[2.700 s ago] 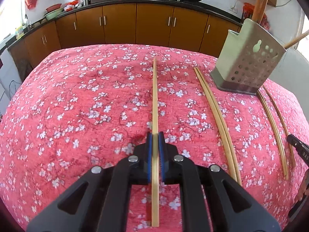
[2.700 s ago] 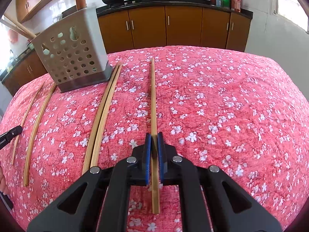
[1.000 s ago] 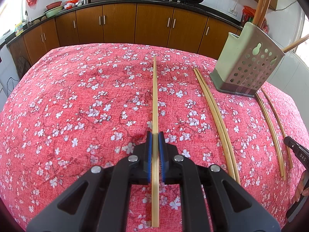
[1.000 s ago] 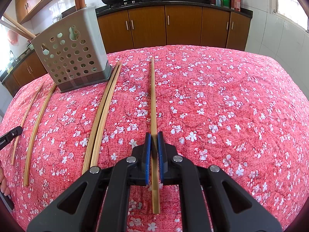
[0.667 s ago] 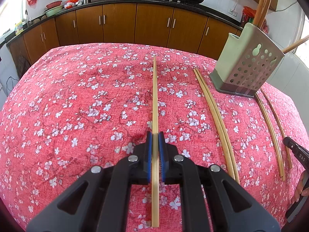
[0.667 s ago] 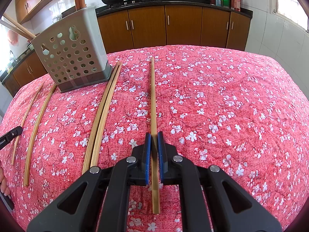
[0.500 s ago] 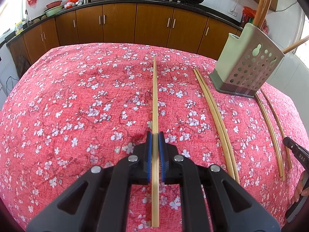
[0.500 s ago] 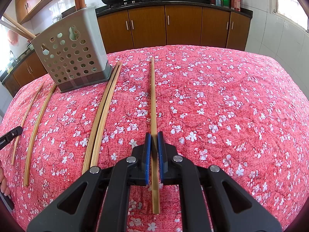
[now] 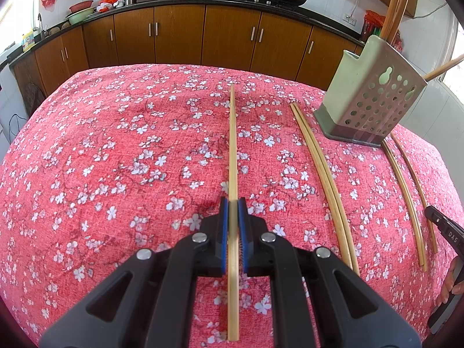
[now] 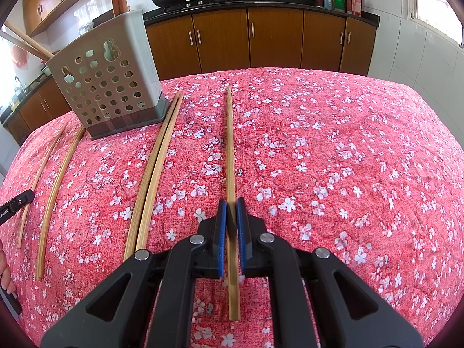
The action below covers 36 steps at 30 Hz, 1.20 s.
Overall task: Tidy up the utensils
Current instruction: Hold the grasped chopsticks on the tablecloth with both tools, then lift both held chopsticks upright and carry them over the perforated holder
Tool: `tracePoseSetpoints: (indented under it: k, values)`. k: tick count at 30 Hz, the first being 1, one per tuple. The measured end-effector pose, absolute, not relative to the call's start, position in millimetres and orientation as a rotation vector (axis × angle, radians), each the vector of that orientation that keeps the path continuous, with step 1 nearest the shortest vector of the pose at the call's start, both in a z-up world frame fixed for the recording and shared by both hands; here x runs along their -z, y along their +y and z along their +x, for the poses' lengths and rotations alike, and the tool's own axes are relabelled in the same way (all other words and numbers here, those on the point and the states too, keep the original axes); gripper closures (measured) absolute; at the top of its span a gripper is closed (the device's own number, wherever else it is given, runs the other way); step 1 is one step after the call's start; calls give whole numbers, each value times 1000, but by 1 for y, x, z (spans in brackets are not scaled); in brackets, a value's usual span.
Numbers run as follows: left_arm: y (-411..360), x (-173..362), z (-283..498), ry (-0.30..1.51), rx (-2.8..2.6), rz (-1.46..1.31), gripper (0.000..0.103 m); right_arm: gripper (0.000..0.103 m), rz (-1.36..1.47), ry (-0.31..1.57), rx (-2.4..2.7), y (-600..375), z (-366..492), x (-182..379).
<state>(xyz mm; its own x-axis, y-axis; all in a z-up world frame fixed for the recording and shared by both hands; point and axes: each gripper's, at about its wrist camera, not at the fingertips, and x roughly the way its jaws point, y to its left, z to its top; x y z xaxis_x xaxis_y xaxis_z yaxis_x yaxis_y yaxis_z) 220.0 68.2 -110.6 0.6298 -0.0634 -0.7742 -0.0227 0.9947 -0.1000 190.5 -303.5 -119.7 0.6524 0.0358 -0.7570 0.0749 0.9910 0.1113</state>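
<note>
So both claws have a stick each right now. Starting at the left side of the table (image 9: 87,145) (red cloth with little white blossoms all over it), the left gripper (image 9: 232,226) has its blue pads squeezed tight on a single bamboo chopstick (image 9: 233,150), which runs straight away toward the far edge of the table. Next over is a pair of chopsticks (image 9: 319,162) lying touching each other on the cloth, then the perforated grey utensil holder (image 9: 374,98) standing near the far edge with a few chopsticks already poking out of its top. Just past the holder, two more loose chopsticks (image 9: 401,179) lie a little apart from each other. Further right, the right gripper (image 10: 231,223) is likewise clamped shut on its own chopstick (image 10: 230,145), again pointing at the far edge, with the touching pair and the holder off to its left. The right side of the table beyond that is just cloth.
</note>
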Motion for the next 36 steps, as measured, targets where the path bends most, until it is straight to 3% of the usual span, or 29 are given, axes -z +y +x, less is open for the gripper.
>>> tracePoseSetpoints:
  k: [36]
  values:
    - [44, 106, 193, 886, 5, 20, 95, 95, 171, 810, 16, -300, 163, 102]
